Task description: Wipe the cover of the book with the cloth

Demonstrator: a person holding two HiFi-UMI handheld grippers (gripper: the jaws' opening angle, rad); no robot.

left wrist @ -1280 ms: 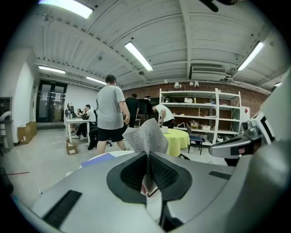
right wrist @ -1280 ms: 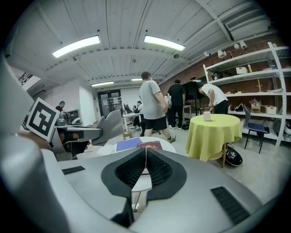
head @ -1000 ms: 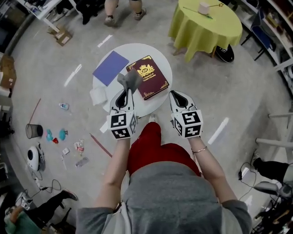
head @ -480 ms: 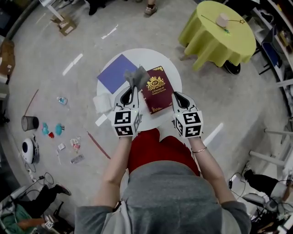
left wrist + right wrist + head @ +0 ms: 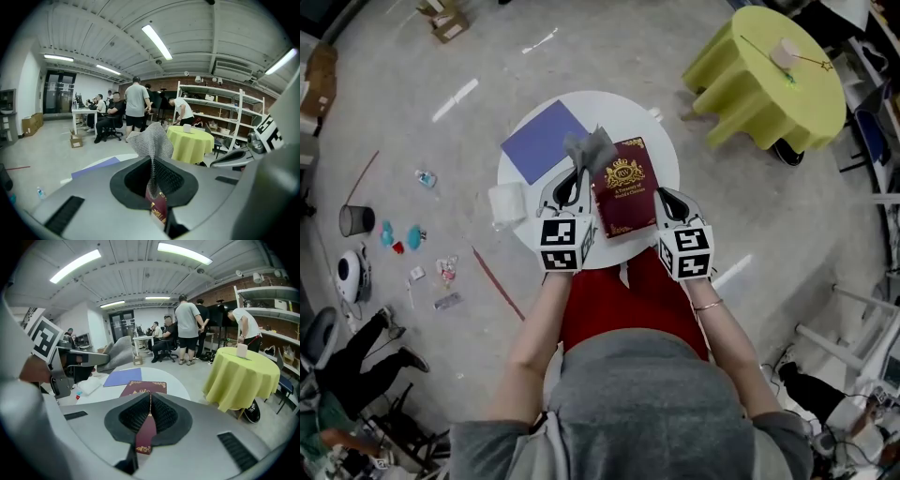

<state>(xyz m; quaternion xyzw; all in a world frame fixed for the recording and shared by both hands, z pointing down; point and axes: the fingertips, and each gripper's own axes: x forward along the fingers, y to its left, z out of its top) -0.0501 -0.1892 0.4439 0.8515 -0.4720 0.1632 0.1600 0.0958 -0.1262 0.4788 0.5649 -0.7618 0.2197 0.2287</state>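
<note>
A maroon book (image 5: pixel 624 190) with a gold crest lies flat on the round white table (image 5: pixel 612 111). My left gripper (image 5: pixel 577 172) is shut on a grey mesh cloth (image 5: pixel 591 148), which sticks up past its jaws over the book's far left corner. In the left gripper view the cloth (image 5: pixel 151 140) rises from the gripper (image 5: pixel 152 162), with the book (image 5: pixel 157 207) below. My right gripper (image 5: pixel 665 196) sits at the book's near right edge. In the right gripper view the gripper (image 5: pixel 150 405) is shut, a maroon corner of the book (image 5: pixel 143 434) between its fingers.
A blue sheet (image 5: pixel 541 141) lies on the table's left part, with a white folded wipe (image 5: pixel 507 202) at its edge. A yellow-green covered table (image 5: pixel 769 75) stands to the right. Small litter (image 5: pixel 412 239) dots the floor at left. People (image 5: pixel 137 101) stand beyond.
My left gripper has carried the cloth rightward, from beside the book's left corner to over its far left edge. The right gripper has stayed at the book's near right edge.
</note>
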